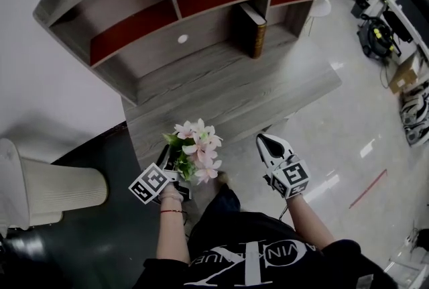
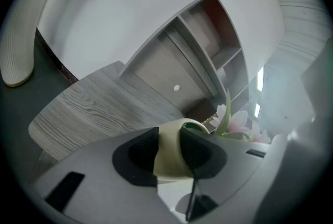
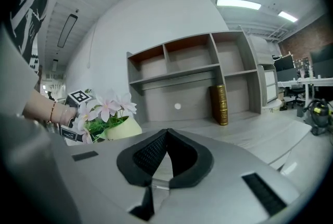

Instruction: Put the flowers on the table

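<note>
Pink and white flowers [image 1: 198,147] with green leaves stand in a small cream pot [image 2: 171,153]. My left gripper [image 1: 171,161] is shut on the pot's rim and holds it in the air just short of the grey wooden table's near edge [image 1: 201,123]. In the right gripper view the flowers [image 3: 106,108] and pot [image 3: 122,129] show at the left, with the hand behind them. My right gripper [image 1: 268,145] hangs beside the flowers to the right, its jaws shut with nothing between them.
The table [image 1: 268,73] carries a shelf unit [image 1: 188,6] with red-backed compartments against the wall. A dark book with a gold spine [image 1: 255,29] stands upright on the tabletop. A cream ribbed bin [image 1: 53,187] stands at the left on the dark floor. Office desks [image 1: 395,6] lie far right.
</note>
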Available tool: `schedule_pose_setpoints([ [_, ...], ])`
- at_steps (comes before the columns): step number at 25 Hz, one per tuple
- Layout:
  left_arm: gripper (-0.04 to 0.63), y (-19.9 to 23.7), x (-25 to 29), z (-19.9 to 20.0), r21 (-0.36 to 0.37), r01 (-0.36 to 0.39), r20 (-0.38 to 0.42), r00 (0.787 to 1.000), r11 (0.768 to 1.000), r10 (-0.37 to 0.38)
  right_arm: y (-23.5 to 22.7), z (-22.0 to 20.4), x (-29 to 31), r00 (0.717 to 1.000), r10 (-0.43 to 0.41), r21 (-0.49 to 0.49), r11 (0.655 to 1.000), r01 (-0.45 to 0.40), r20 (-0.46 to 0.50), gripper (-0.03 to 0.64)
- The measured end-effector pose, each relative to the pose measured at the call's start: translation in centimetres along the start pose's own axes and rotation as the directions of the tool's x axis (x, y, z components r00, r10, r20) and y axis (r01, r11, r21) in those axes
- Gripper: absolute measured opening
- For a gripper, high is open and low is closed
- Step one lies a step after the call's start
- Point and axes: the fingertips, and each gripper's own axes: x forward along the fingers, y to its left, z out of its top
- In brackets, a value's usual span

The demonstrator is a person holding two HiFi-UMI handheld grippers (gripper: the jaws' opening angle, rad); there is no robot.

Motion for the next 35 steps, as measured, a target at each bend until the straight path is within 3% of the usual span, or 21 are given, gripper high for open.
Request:
schedule_pose_setpoints([
  [12,0.127,2.4,3.3,5.7,0.010,0.028,-0.063,0.998,1.000,-0.027,3.3,2.6,7.2,1.000,-0.005,-0.014,1.000,0.005,-0.006,0.009],
  [15,0.127,1.8,0.4,3.3,-0.019,0.022,-0.073,0.997,1.000,-0.023,5.6,2.4,4.1,1.000,0.017,-0.028,0.999,-0.017,-0.018,0.009],
  [18,0.127,-1.0,-0.6,-0.2,-0.035,0.019,-0.082,0.996,0.999,-0.022,4.6,2.3,0.5,0.999,0.036,-0.037,0.999,-0.037,-0.035,0.009],
  [26,0.127,-1.6,-0.6,0.3,-0.042,-0.009,-0.083,0.997,0.999,0.005,4.6,2.8,1.0,0.994,0.091,-0.054,0.994,-0.094,-0.063,0.009],
  [32,0.127,1.7,0.4,-1.8,-0.062,-0.014,-0.050,0.999,0.998,0.011,5.4,-0.6,2.1,0.990,0.128,-0.086,0.987,-0.133,-0.056,0.009],
  [35,0.127,1.5,0.3,-2.0,-0.077,-0.018,-0.049,0.999,0.997,0.014,5.3,-0.3,2.1,0.990,0.132,-0.085,0.987,-0.137,-0.055,0.009],
])
